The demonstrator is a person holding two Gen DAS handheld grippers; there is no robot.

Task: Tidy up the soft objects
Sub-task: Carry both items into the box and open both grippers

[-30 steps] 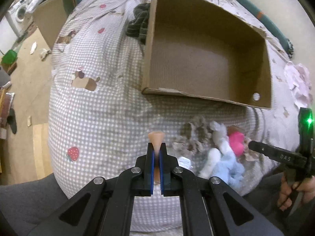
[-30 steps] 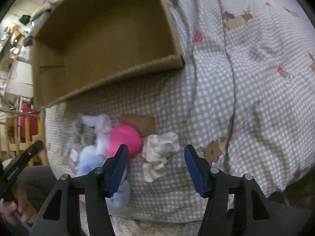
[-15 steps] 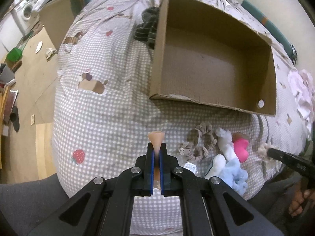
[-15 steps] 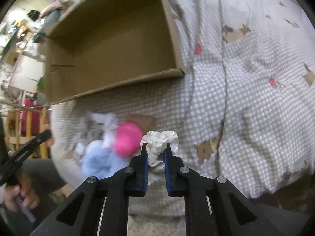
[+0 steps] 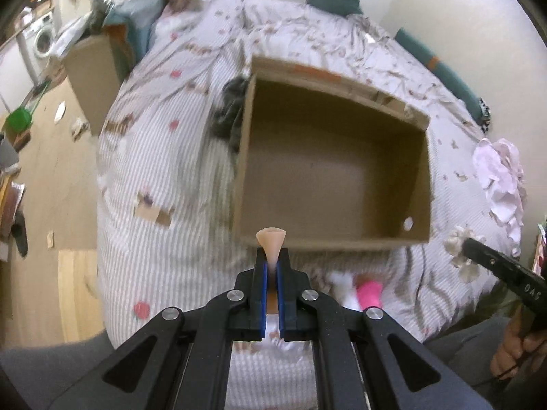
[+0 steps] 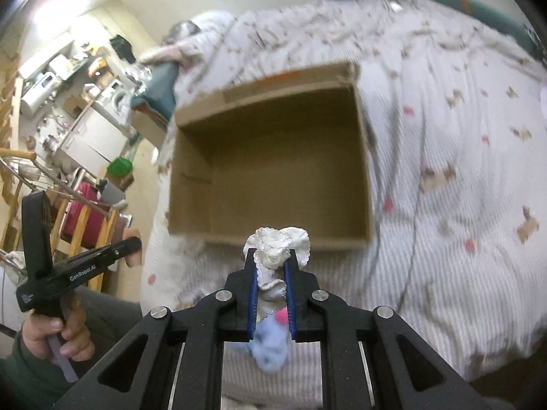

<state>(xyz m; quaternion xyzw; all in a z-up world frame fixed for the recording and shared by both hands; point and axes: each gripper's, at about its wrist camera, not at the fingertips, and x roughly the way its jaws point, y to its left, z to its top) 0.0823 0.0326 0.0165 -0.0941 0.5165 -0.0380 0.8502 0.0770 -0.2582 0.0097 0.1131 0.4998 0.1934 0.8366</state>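
An open cardboard box [image 5: 333, 239] lies on the checked bedspread and also shows in the right wrist view [image 6: 273, 239]. My left gripper [image 5: 271, 263] is shut on a small peach-coloured soft piece [image 5: 271, 237], held just in front of the box's near wall. My right gripper [image 6: 271, 263] is shut on a white ruffled scrunchie [image 6: 277, 242], lifted near the box's front edge; it also shows at the right of the left wrist view [image 5: 458, 249]. A pink soft object [image 5: 369, 294] and a light blue fluffy one [image 6: 270, 348] lie on the bed below the grippers.
A dark cloth [image 5: 229, 112] lies against the box's left side. Pale pink fabric [image 5: 499, 177] lies at the bed's right. A second cardboard box [image 5: 95, 71] stands beyond the bed's left edge, above the wooden floor [image 5: 51, 177]. A teal cushion [image 5: 444, 71] lines the wall.
My right gripper closed on the white scrunchie and lifted it toward the box. My left gripper, still holding the peach piece, rose and moved toward the box's front wall.
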